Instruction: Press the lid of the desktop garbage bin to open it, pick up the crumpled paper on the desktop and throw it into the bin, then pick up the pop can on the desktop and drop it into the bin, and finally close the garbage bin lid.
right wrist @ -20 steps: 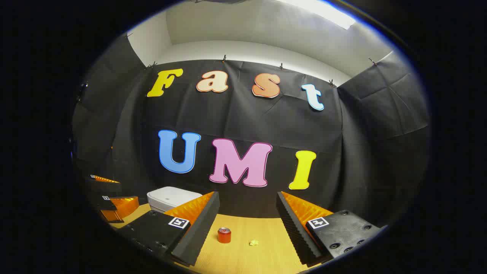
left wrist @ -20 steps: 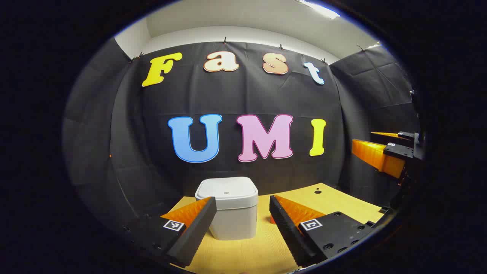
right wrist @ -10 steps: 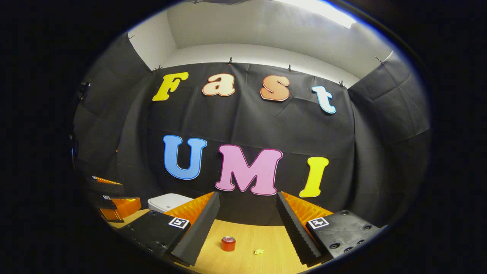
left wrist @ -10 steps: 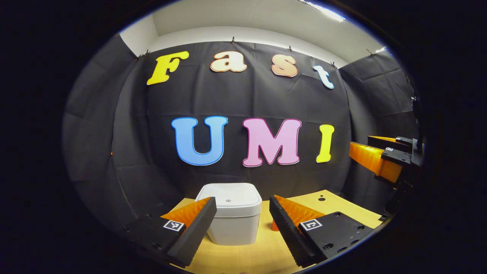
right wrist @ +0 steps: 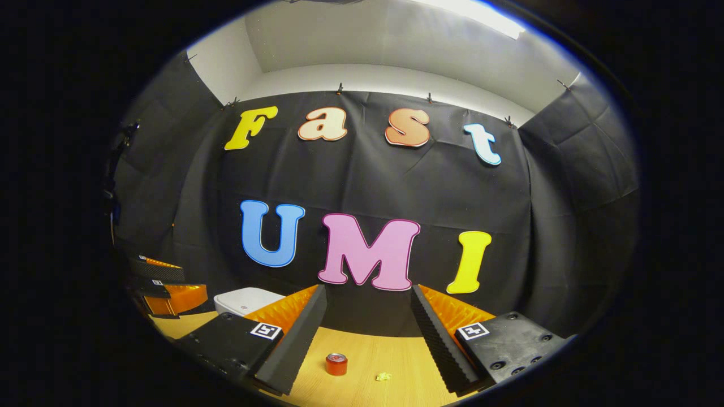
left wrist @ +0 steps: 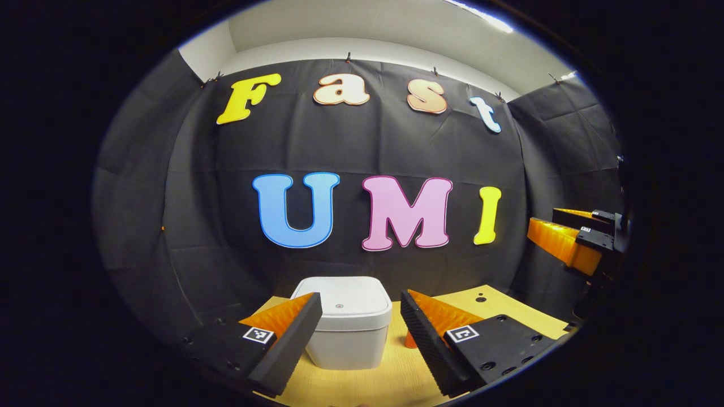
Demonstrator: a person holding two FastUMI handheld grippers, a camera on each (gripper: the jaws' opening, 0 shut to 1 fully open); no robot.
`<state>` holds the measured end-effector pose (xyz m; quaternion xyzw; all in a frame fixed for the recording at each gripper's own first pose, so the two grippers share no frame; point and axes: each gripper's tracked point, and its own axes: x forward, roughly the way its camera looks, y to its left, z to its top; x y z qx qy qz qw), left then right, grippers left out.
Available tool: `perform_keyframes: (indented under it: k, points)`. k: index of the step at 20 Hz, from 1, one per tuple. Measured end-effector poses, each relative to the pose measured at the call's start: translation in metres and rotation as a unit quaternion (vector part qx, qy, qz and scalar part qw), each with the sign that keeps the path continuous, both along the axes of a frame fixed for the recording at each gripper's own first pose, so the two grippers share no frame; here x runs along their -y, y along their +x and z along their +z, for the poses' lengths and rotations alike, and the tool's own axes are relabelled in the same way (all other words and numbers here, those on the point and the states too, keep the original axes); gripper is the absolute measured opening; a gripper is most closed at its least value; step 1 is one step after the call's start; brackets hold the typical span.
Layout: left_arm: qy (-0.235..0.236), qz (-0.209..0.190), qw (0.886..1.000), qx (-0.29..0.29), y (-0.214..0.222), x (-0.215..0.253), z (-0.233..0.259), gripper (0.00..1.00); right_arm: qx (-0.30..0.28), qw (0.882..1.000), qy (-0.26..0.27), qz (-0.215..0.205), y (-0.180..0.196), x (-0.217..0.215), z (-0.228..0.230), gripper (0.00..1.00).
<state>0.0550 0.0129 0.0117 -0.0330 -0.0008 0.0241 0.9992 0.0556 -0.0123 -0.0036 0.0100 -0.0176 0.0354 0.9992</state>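
Dipping lower now, your left gripper [left wrist: 361, 310] frames the white square plastic bin [left wrist: 346, 328] at twelve o'clock, lid [left wrist: 343, 302] down, jaws spread empty. Your right gripper [right wrist: 367, 308], also agape, eyes the red pop can [right wrist: 336, 364] and yellow crumpled paper [right wrist: 384, 376] on the wooden desktop [right wrist: 370, 350]. Press next.

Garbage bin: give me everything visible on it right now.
The garbage bin is a small, white, squarish tub with rounded corners, plastic by the look of it. Its flat lid is shut and sits flush, with a small round mark near the middle. It stands upright on the light wooden desktop, close to the black cloth wall. In the left gripper view it sits straight ahead between the open fingers of the left gripper, which do not touch it. In the right gripper view its top shows at far left.
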Motion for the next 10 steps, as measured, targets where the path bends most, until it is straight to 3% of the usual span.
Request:
perform_keyframes:
  k: [4,8,10]
  points:
    - [-0.040,-0.004,0.999,-0.025,0.022,-0.007,-0.003,0.95,-0.003,1.000,-0.003,-0.010,0.001,0.012,-0.008,0.96]
    - [-0.049,0.009,0.998,-0.036,0.048,-0.026,-0.001,0.95,-0.030,0.999,-0.009,-0.007,0.003,0.016,-0.029,0.96]
    - [-0.046,0.012,0.998,-0.046,0.062,-0.035,-0.003,0.85,-0.035,0.999,-0.008,-0.008,0.005,0.019,-0.031,0.96]
